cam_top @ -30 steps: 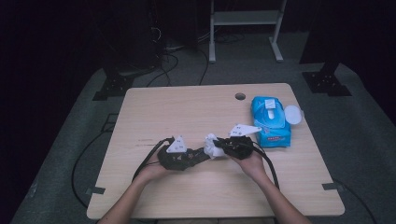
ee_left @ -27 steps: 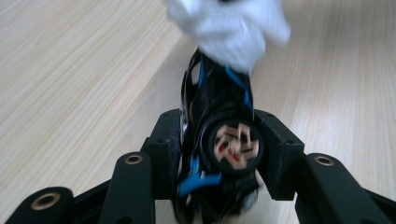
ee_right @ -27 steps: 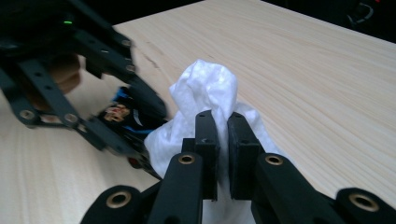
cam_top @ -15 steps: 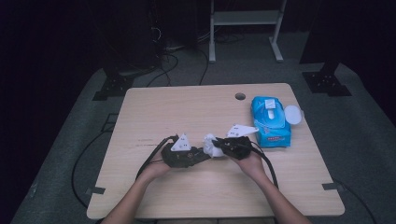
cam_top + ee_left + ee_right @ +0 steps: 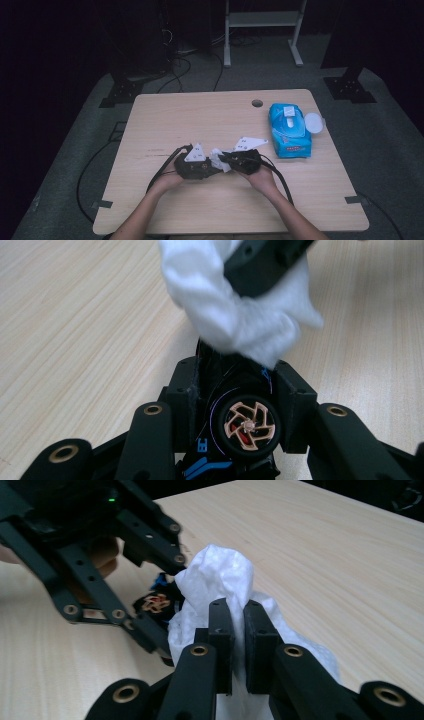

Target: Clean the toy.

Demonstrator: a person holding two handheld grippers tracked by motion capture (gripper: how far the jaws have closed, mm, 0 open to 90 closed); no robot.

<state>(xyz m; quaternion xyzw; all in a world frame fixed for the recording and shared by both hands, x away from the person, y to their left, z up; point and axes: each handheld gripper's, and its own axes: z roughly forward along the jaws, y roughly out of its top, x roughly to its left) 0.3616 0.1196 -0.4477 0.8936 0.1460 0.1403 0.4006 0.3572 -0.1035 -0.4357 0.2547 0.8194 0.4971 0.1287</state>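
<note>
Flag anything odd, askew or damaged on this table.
Nothing damaged or spilled. The wipes pack lies with its lid flipped open. The right gripper holds a wipe against the toy car in the left gripper.

A blue pack of wet wipes (image 5: pixel 289 130) lies flat near the right edge of a light wooden worktop (image 5: pixel 200 117), its length running away from the person. A round white lid (image 5: pixel 313 121) rests touching the pack's right side. A small round hole (image 5: pixel 257 103) pierces the worktop near its far edge, left of the pack. Beyond, a white metal stand (image 5: pixel 262 31) rises from grey floor (image 5: pixel 395 150) strewn with black cables (image 5: pixel 187 67).
</note>
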